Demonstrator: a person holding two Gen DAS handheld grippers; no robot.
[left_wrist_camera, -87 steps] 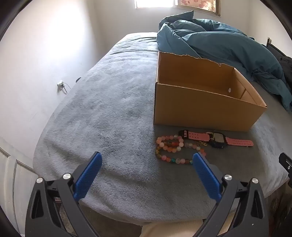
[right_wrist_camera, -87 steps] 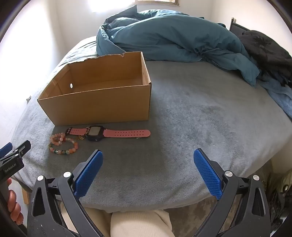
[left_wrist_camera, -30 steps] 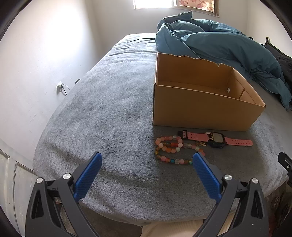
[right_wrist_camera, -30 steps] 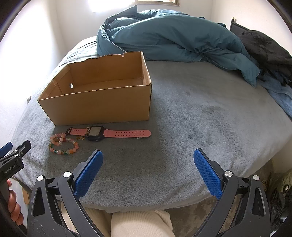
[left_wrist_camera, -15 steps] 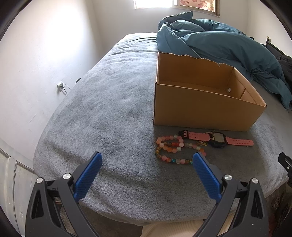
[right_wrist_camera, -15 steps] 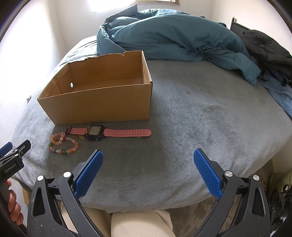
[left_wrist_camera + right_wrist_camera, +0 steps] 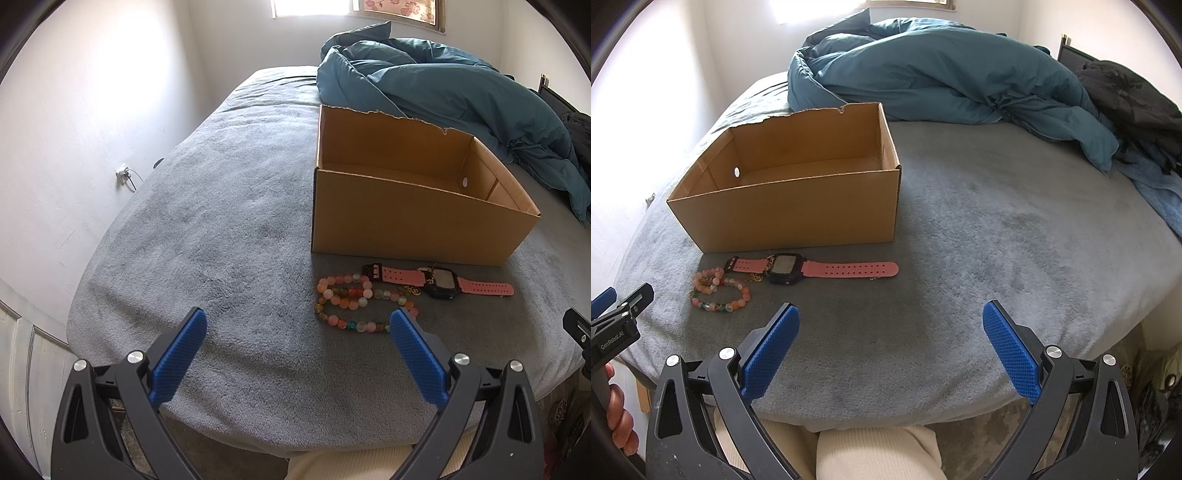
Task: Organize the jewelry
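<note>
Jewelry lies on the grey blanket (image 7: 229, 236) just in front of the cardboard box (image 7: 410, 225): I see the beaded bracelet (image 7: 347, 301) to the left, and the pink-strapped watch (image 7: 439, 283) just right of it, its buckle end touching the beads. My left gripper (image 7: 295, 338) hovers near the bracelet, fingers spread wide, holding nothing. My right gripper (image 7: 891, 334) hangs over bare blanket right of the watch, equally wide and empty. Behind the box lies a teal duvet (image 7: 942, 74).

"GenRobot.AI", apparently, on the left tongs (image 7: 613, 317) body.
</note>
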